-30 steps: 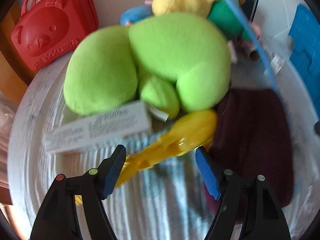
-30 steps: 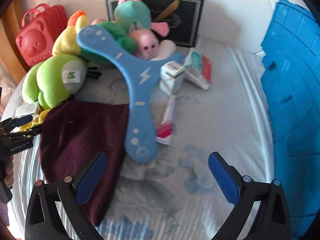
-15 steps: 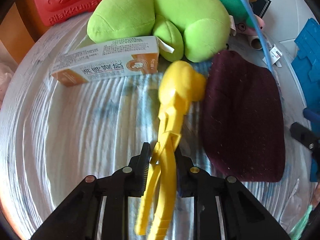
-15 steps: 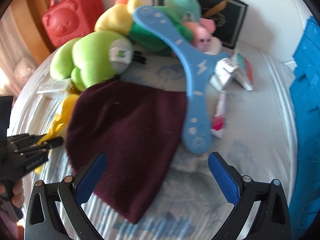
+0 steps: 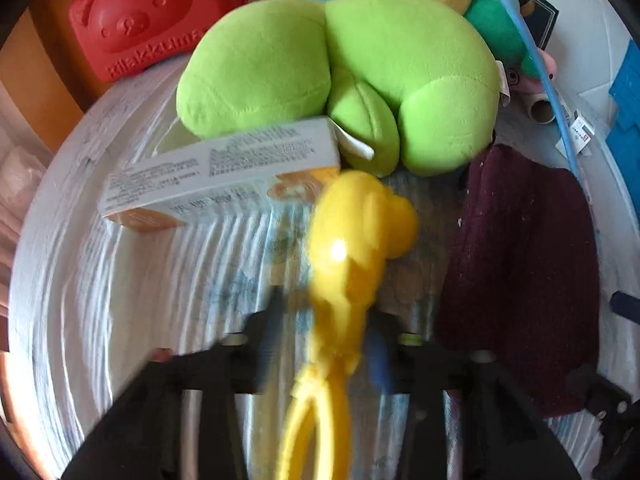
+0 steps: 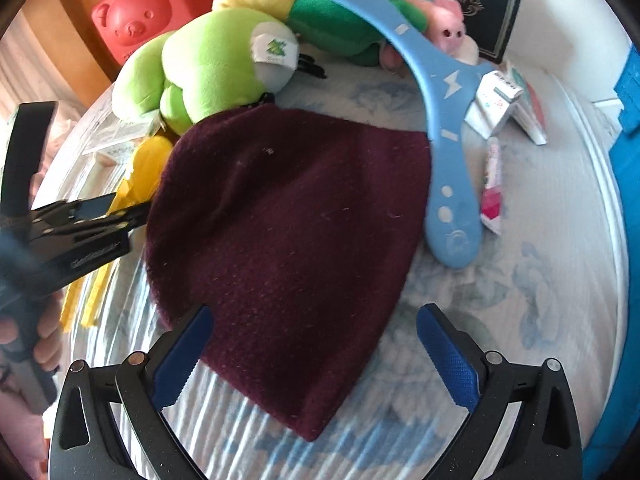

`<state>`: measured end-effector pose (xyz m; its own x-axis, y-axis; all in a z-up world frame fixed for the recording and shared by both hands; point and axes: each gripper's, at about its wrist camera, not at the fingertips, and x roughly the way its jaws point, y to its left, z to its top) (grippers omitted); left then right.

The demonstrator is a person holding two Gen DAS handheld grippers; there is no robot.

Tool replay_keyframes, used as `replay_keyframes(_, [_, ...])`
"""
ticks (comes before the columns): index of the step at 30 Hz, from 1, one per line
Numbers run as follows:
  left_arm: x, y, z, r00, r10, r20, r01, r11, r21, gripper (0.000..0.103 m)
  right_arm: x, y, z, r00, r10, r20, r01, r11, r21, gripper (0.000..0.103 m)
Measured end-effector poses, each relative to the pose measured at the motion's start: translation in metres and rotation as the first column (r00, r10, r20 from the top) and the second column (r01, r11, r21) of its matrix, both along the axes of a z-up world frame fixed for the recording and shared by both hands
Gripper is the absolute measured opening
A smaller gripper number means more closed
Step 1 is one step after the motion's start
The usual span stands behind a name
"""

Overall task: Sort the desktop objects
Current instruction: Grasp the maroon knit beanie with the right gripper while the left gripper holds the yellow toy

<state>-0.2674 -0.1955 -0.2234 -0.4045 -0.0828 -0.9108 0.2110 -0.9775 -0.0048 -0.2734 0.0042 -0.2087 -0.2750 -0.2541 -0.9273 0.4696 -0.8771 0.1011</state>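
Observation:
My left gripper (image 5: 328, 320) is shut on a yellow plastic duck-shaped clip toy (image 5: 352, 240), blurred by motion; it also shows in the right wrist view (image 6: 144, 168), held by the left gripper (image 6: 116, 212) at the left. My right gripper (image 6: 312, 332) is open and empty, its blue pads either side of the near edge of a maroon knit hat (image 6: 292, 232). The hat also lies at the right of the left wrist view (image 5: 524, 272). A green plush (image 5: 340, 76) lies beyond the toy.
A white and orange carton (image 5: 216, 176) lies by the green plush. A blue boomerang (image 6: 436, 92), small boxes (image 6: 496, 100), a pink tube (image 6: 492, 184), other plush toys (image 6: 352, 12), a red bear case (image 6: 148, 12), a dark book (image 6: 484, 4) and a blue crate (image 6: 628, 208) surround the hat.
My left gripper closed on the yellow toy and has moved it toward the carton and green plush. My right gripper has moved left and forward over the maroon hat, still open.

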Motion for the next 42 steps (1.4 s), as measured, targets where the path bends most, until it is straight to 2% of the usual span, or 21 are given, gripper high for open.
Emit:
replay_keyframes(3, [0.018, -0.005, 0.003, 0.999, 0.033, 0.005, -0.033, 0.999, -0.042, 0.014, 0.008, -0.016, 0.000, 0.999, 0.050, -0.003, -0.050, 0.999, -0.010, 0.103])
replay_keyframes(10, [0.077, -0.004, 0.001, 0.997, 0.072, 0.002, -0.071, 0.997, -0.029, 0.014, 0.030, -0.057, -0.012, 0.989, 0.149, 0.003, -0.149, 0.989, -0.018, 0.103])
replay_keyframes(13, [0.084, 0.001, 0.001, 0.998, 0.067, -0.007, -0.067, 0.997, -0.049, 0.014, 0.035, -0.071, -0.021, 0.982, 0.185, -0.028, -0.184, 0.983, 0.017, 0.103])
replay_keyframes(18, [0.081, 0.004, 0.000, 0.998, 0.070, -0.006, -0.070, 0.995, -0.074, 0.014, 0.038, -0.074, -0.029, 0.982, 0.155, -0.112, -0.149, 0.987, 0.062, 0.100])
replay_keyframes(20, [0.079, 0.004, 0.000, 0.998, 0.069, -0.008, -0.070, 0.995, -0.074, 0.014, 0.042, -0.073, -0.031, 0.974, 0.156, -0.162, -0.140, 0.985, 0.105, 0.085])
replay_keyframes(21, [0.081, 0.007, 0.001, 0.998, 0.065, -0.011, -0.066, 0.995, -0.072, 0.014, 0.043, -0.072, -0.029, 0.974, 0.151, -0.171, -0.135, 0.985, 0.106, 0.080])
replay_keyframes(23, [0.080, 0.008, 0.003, 0.998, 0.065, -0.020, -0.066, 0.995, -0.077, 0.014, 0.041, -0.067, -0.025, 0.976, 0.134, -0.172, -0.118, 0.988, 0.102, 0.057])
replay_keyframes(24, [0.081, 0.009, 0.005, 0.997, 0.066, -0.031, -0.068, 0.995, -0.075, 0.014, 0.039, -0.065, -0.023, 0.977, 0.130, -0.168, -0.115, 0.989, 0.095, 0.048])
replay_keyframes(25, [0.082, 0.009, 0.008, 0.997, 0.068, -0.042, -0.071, 0.995, -0.073, 0.014, 0.038, -0.062, -0.020, 0.979, 0.126, -0.162, -0.115, 0.990, 0.077, 0.034])
replay_keyframes(28, [0.086, 0.014, 0.025, 0.994, 0.063, -0.085, -0.070, 0.994, -0.089, 0.014, 0.035, -0.053, -0.010, 0.982, 0.120, -0.145, -0.118, 0.993, 0.025, 0.027])
replay_keyframes(31, [0.094, 0.024, 0.045, 0.990, 0.058, -0.132, -0.073, 0.992, -0.107, 0.014, 0.039, -0.044, 0.008, 0.978, 0.120, -0.169, -0.126, 0.992, -0.028, 0.014])
replay_keyframes(34, [0.101, 0.026, 0.065, 0.982, 0.050, -0.181, -0.070, 0.992, -0.109, 0.014, 0.039, -0.041, 0.036, 0.972, 0.096, -0.214, -0.117, 0.989, -0.091, 0.014])
replay_keyframes(38, [0.111, 0.030, 0.086, 0.972, 0.038, -0.230, -0.065, 0.991, -0.114, 0.014, 0.040, -0.006, 0.075, 0.964, 0.055, -0.262, -0.106, 0.977, -0.184, 0.011])
replay_keyframes(42, [0.119, 0.035, 0.101, 0.965, 0.015, -0.260, -0.050, 0.990, -0.130, 0.014, 0.052, 0.009, 0.105, 0.953, 0.032, -0.302, -0.104, 0.968, -0.226, 0.011])
